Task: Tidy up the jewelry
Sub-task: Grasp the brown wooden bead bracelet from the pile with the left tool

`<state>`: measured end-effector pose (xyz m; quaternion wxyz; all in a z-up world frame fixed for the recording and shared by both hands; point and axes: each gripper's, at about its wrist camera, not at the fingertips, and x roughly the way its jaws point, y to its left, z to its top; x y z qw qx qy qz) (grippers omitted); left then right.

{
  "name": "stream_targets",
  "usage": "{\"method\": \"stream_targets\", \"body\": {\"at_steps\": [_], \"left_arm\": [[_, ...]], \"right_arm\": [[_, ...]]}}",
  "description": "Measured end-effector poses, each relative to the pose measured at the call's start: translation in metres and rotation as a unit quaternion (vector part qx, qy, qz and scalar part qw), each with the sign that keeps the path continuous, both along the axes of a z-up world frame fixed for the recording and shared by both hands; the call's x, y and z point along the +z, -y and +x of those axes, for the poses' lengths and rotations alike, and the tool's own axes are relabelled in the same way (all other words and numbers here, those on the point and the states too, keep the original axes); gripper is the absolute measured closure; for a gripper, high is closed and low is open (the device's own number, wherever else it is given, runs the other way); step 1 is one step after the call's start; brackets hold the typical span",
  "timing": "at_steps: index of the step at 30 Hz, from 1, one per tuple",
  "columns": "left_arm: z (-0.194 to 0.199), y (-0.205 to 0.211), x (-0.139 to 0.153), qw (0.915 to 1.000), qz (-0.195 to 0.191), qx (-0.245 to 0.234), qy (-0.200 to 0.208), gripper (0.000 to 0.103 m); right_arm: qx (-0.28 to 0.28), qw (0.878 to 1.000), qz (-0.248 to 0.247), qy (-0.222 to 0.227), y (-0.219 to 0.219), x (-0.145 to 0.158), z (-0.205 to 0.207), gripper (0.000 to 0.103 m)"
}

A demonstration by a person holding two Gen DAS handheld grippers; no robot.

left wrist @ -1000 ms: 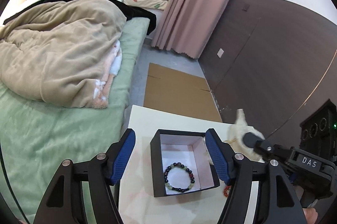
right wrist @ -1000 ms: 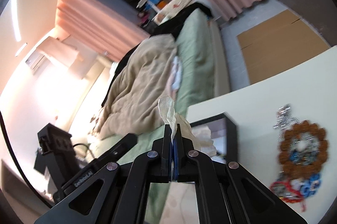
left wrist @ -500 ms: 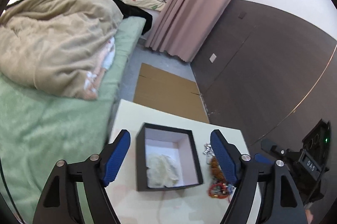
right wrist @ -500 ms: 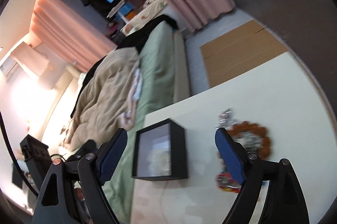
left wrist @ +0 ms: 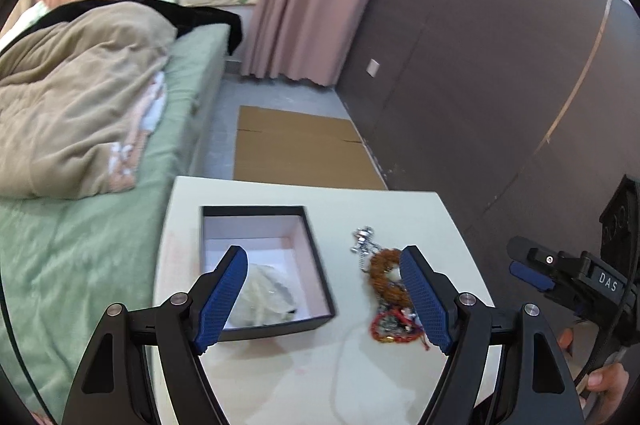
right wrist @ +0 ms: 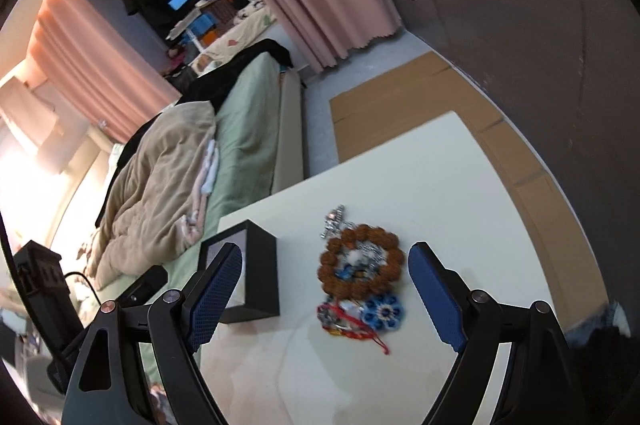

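Observation:
An open black box (left wrist: 318, 277) with a pale lining stands on the white table (left wrist: 416, 221); crumpled white tissue paper (left wrist: 264, 299) lies inside it. It also shows in the right wrist view (right wrist: 260, 265). A pile of jewelry lies right of the box: a brown bead bracelet (right wrist: 360, 261), a silver piece (right wrist: 334, 219), a blue flower piece (right wrist: 384, 311) and red cord (right wrist: 360, 329). The pile also shows in the left wrist view (left wrist: 388, 289). My left gripper (left wrist: 324, 299) is open and empty above the box and pile. My right gripper (right wrist: 326, 299) is open and empty above the pile.
A bed with green sheet (left wrist: 80, 245) and beige blanket (left wrist: 72, 97) runs along the table's left. Flat cardboard (left wrist: 296, 149) lies on the floor beyond the table. A dark wall (left wrist: 480, 85) is on the right. My right gripper's body (left wrist: 568, 281) shows at the right.
My right gripper opened and let the tissue paper go into the box, over the dark bead bracelet, then drew back toward the jewelry pile. My left gripper shifted right.

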<state>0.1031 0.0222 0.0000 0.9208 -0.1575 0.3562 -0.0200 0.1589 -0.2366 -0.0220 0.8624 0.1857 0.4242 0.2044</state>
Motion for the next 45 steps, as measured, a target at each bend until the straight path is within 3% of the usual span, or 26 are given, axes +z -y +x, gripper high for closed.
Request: {"method": "stream_targets", "body": {"at_steps": [11,22,27,29,32,39,45], "left_arm": [[0.020,0.051,-0.009,0.9976,0.022,-0.063,-0.019,0.024],[0.056,0.074,-0.036,0.9925,0.024,-0.070,-0.097,0.028],[0.073,0.087,-0.045,0.9870,0.044,-0.071,-0.138,0.034],[0.081,0.091,-0.052,0.9839,0.046,-0.068,-0.159,0.047],[0.091,0.097,-0.063,0.9781,0.052,-0.066,-0.190,0.056],[0.104,0.103,-0.083,0.9692,0.069,-0.048,-0.231,0.061],[0.110,0.105,-0.096,0.9666,0.068,-0.035,-0.244,0.063]], "right_arm": [[-0.054,0.997,0.021,-0.052,0.037,-0.016,-0.005,0.017],[-0.056,0.993,0.031,-0.103,0.053,-0.031,0.014,0.017],[-0.064,0.989,0.047,-0.126,0.063,-0.039,0.021,0.017],[-0.068,0.988,0.053,-0.131,0.067,-0.041,0.023,0.017],[-0.077,0.986,0.063,-0.137,0.074,-0.044,0.026,0.017],[-0.086,0.980,0.093,-0.152,0.088,-0.049,0.030,0.017],[-0.091,0.978,0.106,-0.157,0.095,-0.051,0.031,0.017]]}}
